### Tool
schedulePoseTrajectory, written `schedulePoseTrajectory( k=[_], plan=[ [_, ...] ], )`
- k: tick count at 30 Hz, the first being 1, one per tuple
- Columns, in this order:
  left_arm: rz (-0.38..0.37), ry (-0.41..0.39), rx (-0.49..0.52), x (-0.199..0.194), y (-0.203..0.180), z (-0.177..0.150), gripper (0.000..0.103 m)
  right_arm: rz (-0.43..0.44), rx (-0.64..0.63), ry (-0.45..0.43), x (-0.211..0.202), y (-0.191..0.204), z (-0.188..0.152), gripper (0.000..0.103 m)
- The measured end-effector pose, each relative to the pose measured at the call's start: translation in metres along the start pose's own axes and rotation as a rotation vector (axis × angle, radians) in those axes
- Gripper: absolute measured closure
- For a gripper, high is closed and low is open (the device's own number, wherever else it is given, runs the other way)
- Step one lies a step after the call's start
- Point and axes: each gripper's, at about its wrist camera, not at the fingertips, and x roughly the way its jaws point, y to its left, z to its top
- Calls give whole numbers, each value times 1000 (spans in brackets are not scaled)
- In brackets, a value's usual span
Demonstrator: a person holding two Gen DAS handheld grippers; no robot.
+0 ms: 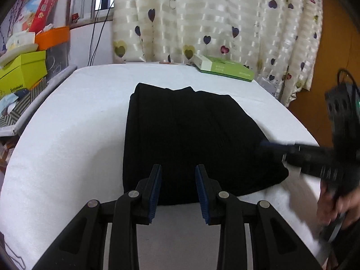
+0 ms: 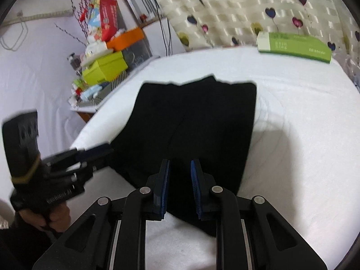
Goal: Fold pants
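Observation:
The black pants [image 1: 191, 135] lie folded into a compact rectangle on the white-covered table [image 1: 67, 135]. My left gripper [image 1: 178, 177] hovers over their near edge, open, with nothing between its blue pads. From the right, my blurred right gripper [image 1: 270, 146] reaches the pants' right edge. In the right wrist view the pants [image 2: 198, 117] lie flat ahead. My right gripper [image 2: 180, 177] is open above their near end and holds nothing. The left gripper [image 2: 101, 151] shows blurred at the pants' left edge, held by a hand [image 2: 54, 216].
A green and white box [image 1: 225, 68] lies at the table's far right edge, before a heart-patterned curtain [image 1: 202, 22]. Stacked boxes and clutter [image 1: 22, 72] stand left of the table. White cloth lies bare on both sides of the pants.

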Motion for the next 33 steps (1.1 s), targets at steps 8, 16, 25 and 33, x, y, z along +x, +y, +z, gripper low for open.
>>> schedulePoseTrajectory(
  k=[8, 16, 25, 33],
  plan=[
    [-1, 12, 6, 2, 1, 5, 70, -83, 41, -4, 31, -39, 38, 83],
    [6, 3, 2, 4, 1, 22, 70, -118, 62, -30, 31, -54, 52, 83],
    [92, 48, 39, 65, 8, 84, 70, -202, -4, 64, 75, -64, 76, 83],
    [113, 69, 32, 67, 11, 69, 70, -216, -31, 39, 47, -51, 61, 83]
  ],
)
